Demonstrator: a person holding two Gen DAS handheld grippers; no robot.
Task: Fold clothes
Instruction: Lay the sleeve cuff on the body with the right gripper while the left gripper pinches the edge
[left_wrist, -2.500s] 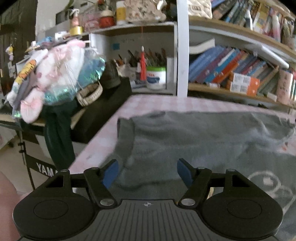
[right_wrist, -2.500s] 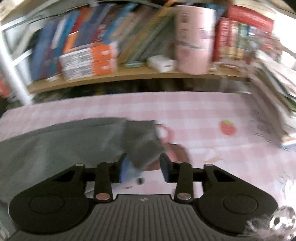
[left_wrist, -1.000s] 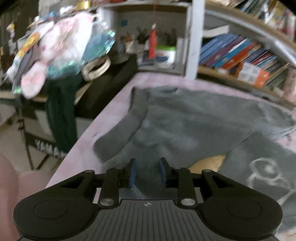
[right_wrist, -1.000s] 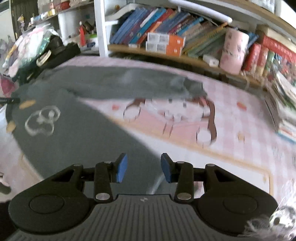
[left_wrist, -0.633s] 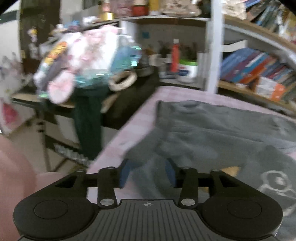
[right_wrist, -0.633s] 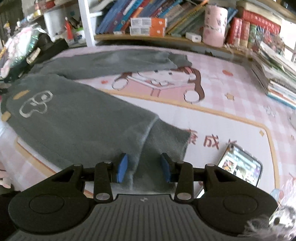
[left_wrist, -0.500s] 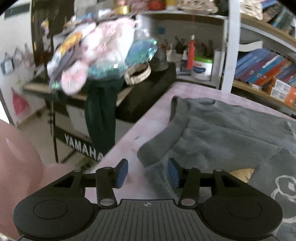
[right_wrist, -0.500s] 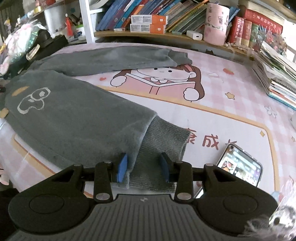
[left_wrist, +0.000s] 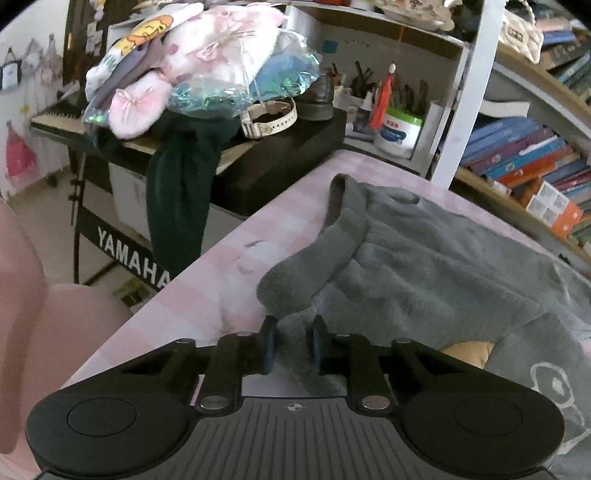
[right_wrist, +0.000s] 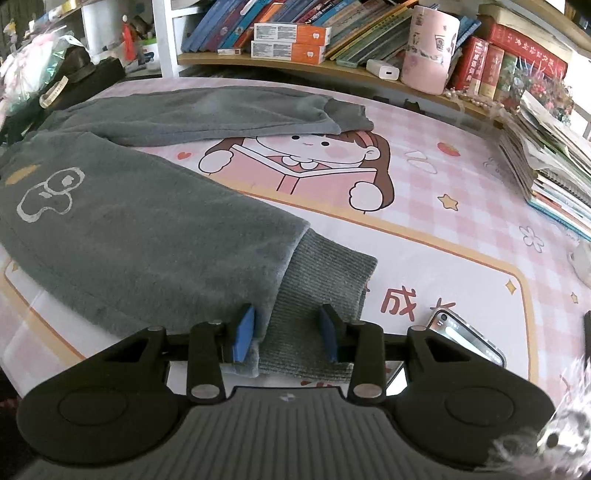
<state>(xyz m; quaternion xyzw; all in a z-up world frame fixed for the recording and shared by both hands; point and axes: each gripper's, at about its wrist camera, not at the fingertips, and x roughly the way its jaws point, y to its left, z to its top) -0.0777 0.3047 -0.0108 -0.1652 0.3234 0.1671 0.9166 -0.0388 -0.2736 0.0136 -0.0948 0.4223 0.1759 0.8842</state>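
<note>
A grey fleece sweatshirt (right_wrist: 122, 229) is spread over the left half of the surface (right_wrist: 424, 229), with one sleeve stretched along the far edge toward the bookshelf. The left tongs (left_wrist: 291, 345) are seen clamped on a thick fold of the garment near its ribbed collar (left_wrist: 314, 258), the fingers drawn close with fleece bunched between them. The right tongs (right_wrist: 286, 334) are held apart, straddling the ribbed cuff (right_wrist: 325, 288) of the near sleeve without pinching it. The gripping step appears to be in hand; next, the right tongs would need to be closed on the cuff so both ends can be lifted and folded across the body. The surface is covered by a pink checked cartoon mat, a smartphone (right_wrist: 465, 339) lies just beside the cuff, and crowded bookshelves (right_wrist: 332, 33) are seen behind.
</note>
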